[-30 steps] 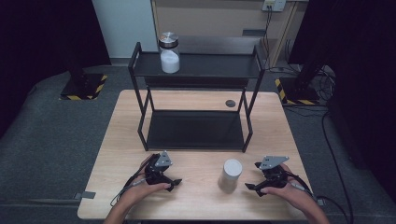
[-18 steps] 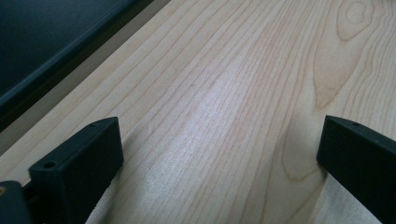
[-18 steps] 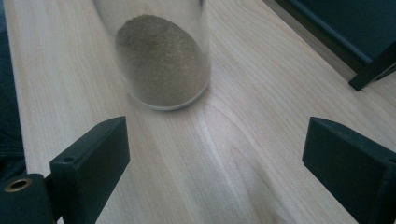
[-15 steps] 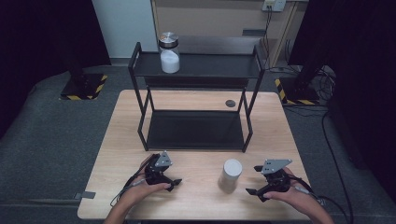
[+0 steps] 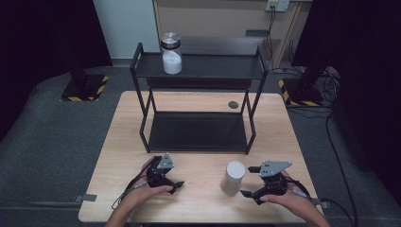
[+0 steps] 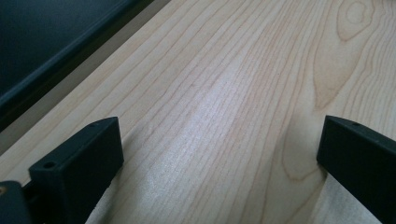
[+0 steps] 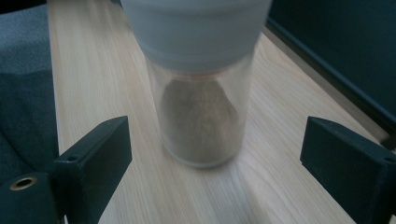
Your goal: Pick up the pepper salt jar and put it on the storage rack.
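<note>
Right gripper [image 7: 217,172] has its jaws spread wide with nothing between them yet, and they're lined up on the grey-capped jar [image 7: 200,79] standing just ahead on the wooden table [image 7: 88,88]. Looks to me like a setup for a side grab: the jaws sit low, level with the clear lower body where the brownish contents are, not the wide cap. In the high view that jar [image 5: 234,178] stands upright near the front edge, just beside the right gripper [image 5: 248,193] and not touching it.

Left gripper [image 6: 219,163] is also spread open, holding nothing, just bare wood between the jaws. In the high view the left gripper [image 5: 176,186] rests low over the table, well apart from the jar, so I'd guess it's parked out of the way.

Further back there's a black two-tier shelf [image 5: 198,66], with a metal-lidded jar of white stuff [image 5: 171,53] on the top tier. Bottom tier is bare, so maybe that's where the grey-capped one goes? No way to know.
</note>
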Demonstrator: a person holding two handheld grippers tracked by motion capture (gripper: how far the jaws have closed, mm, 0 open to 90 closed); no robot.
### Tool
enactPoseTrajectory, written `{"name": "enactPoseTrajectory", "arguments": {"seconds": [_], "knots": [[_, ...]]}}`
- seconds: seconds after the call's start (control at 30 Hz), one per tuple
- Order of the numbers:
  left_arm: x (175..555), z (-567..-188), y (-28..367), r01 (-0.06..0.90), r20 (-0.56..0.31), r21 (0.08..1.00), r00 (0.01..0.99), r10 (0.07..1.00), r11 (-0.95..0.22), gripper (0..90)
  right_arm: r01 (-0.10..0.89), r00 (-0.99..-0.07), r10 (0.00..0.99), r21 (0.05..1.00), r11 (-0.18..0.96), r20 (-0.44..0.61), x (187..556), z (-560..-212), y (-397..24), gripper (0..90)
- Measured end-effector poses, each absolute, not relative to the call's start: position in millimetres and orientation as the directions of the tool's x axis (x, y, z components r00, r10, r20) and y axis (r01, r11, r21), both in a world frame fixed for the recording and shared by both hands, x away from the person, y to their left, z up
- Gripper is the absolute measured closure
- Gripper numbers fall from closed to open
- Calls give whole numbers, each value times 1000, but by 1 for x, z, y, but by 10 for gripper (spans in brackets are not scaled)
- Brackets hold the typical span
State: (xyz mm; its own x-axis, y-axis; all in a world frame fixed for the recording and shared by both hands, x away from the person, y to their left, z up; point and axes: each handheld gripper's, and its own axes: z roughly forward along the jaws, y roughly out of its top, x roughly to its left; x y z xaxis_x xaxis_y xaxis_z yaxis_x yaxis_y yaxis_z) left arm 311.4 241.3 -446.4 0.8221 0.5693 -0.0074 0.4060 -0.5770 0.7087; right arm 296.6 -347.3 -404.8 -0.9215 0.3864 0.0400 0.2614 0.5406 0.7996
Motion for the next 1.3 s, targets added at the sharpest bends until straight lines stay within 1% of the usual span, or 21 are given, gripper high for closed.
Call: {"name": "enactPoseTrajectory", "arguments": {"seconds": [0.27, 0.6, 0.63, 0.67, 0.73, 0.93, 1.13, 1.3], "knots": [[311, -446, 241, 406, -7, 709, 822, 569, -577, 0, 236, -929, 369, 821, 519, 34, 299, -403, -335, 140], [311, -446, 241, 405, -6, 709, 822, 570, -578, 0, 215, -930, 365, 847, 486, 27, 299, -403, -326, 211], [311, -446, 241, 406, -6, 708, 821, 571, -577, 0, 216, -929, 370, 853, 476, 28, 299, -404, -325, 229], [311, -446, 241, 407, -6, 709, 821, 571, -577, 0, 216, -929, 370, 853, 476, 28, 299, -404, -325, 229], [311, -446, 241, 407, -6, 708, 820, 572, -577, 0, 212, -928, 373, 855, 473, 24, 299, -404, -324, 274], [311, -446, 241, 407, -6, 708, 820, 572, -577, 0, 200, -925, 381, 864, 462, 10, 296, -406, -321, 350], [311, -446, 241, 407, -6, 708, 820, 572, -576, 0, 189, -921, 389, 866, 462, -7, 292, -407, -321, 359], [311, -446, 241, 407, -6, 708, 820, 572, -576, 0, 203, -918, 396, 872, 446, 11, 292, -408, -323, 361]]}}
